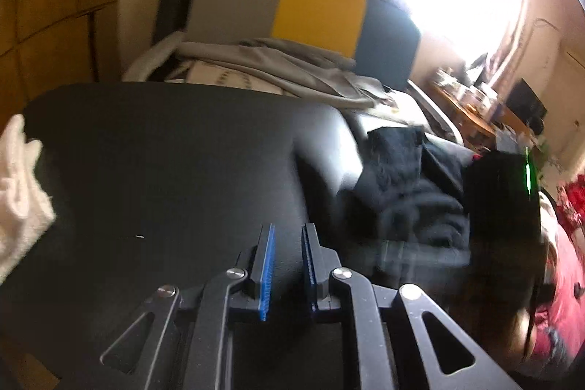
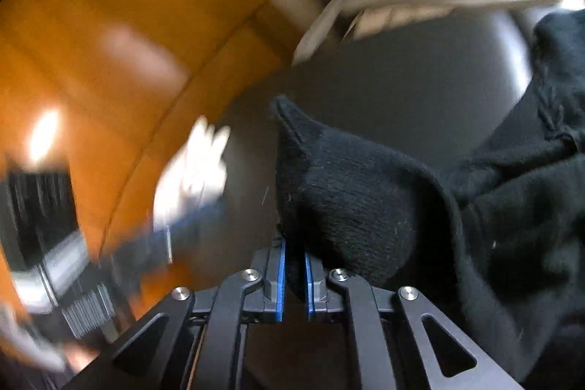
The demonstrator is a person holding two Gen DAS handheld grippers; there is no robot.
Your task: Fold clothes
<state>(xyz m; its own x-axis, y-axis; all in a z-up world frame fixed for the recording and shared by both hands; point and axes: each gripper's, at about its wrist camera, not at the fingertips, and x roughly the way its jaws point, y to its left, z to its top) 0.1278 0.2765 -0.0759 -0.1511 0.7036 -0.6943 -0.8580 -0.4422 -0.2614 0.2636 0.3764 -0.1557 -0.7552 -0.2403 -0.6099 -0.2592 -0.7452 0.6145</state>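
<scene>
1. Left wrist view, far left: a white knitted cloth (image 1: 18, 196) lies over the left edge of the black desk (image 1: 164, 163).
2. Near centre: the left tool (image 1: 288, 233) hovers over bare desk, its blue-padded fingers (image 1: 266, 265) a narrow gap apart with nothing between them.
3. Far centre: a grey garment (image 1: 285, 68) is draped on a bed before a grey, yellow and dark headboard (image 1: 292, 6).
4. Right: a black knitted garment (image 1: 409, 185) lies crumpled on the right part of the desk; motion blur hides its right end.
5. Right wrist view, left: an orange wall (image 2: 109, 42) and the blurred white cloth (image 2: 193, 167).
6. Near centre: the right tool (image 2: 292, 251) grips a fold of the black knitted garment (image 2: 358, 207) between its pads; the pinched corner stands up above the fingers.
7. Right: the remainder of that garment trails toward the right edge over the desk (image 2: 402, 86).
</scene>
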